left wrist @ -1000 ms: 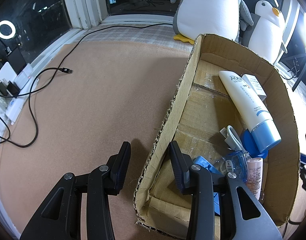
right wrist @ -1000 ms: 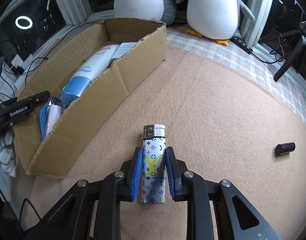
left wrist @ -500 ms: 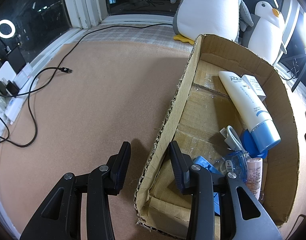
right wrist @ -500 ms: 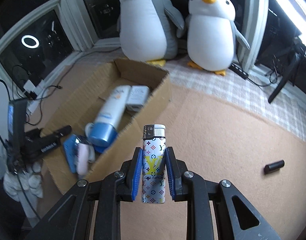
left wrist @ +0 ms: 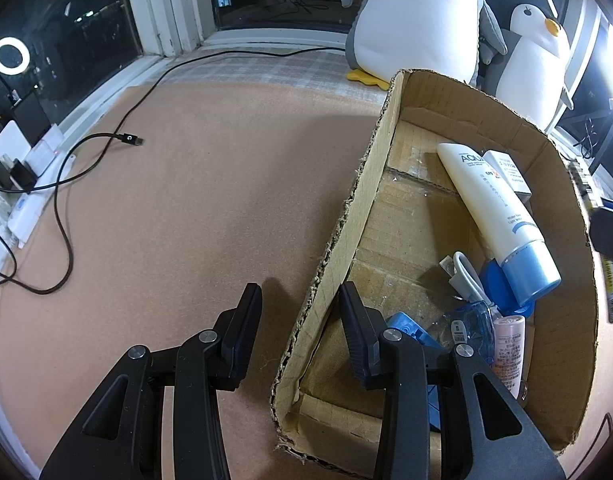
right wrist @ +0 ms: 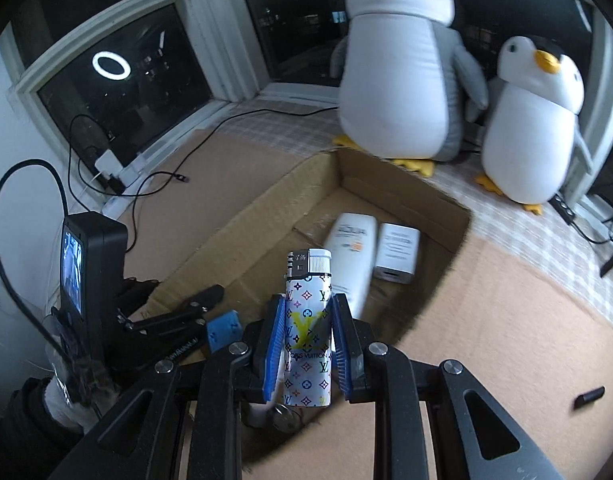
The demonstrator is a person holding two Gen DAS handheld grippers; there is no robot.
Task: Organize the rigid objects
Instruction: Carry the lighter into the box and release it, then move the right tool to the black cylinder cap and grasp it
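Right wrist view: right gripper (right wrist: 307, 354) clamped on the lighter (right wrist: 308, 330), blue pads pressed against both its sides. Lighter is upright, white with a multicolour monogram print, metal head and white cap sticking out above the fingertips. It hangs above the near end of the cardboard box (right wrist: 402, 194), not touching anything but the pads.

Box contents past the lighter: white tube (right wrist: 356, 252) lying lengthwise, small white carton (right wrist: 397, 254) just beside it on the right, both toward the box's far end. Blue block (right wrist: 223, 330) at the box's near left corner.

Left wrist view: left gripper (left wrist: 299, 320) wide open, holding nothing. Its jaws straddle the box's left wall (left wrist: 346, 236) near the near left corner, one finger outside over the brown mat (left wrist: 206, 200), the other inside the box. Whether either finger touches the wall, cannot tell.

Same view, box's near right corner: the tube's blue cap (left wrist: 530, 266), a pink bottle (left wrist: 508, 350), a clear blue item (left wrist: 472, 316), a white clip-like piece (left wrist: 464, 274), all piled together.

Outside the box: small black cylinder (right wrist: 589, 395) on the mat at the right edge, well apart. Black cable (left wrist: 106, 140) lying across the mat's left side. Two plush penguins (right wrist: 402, 64) beyond the box's far end, by the window.
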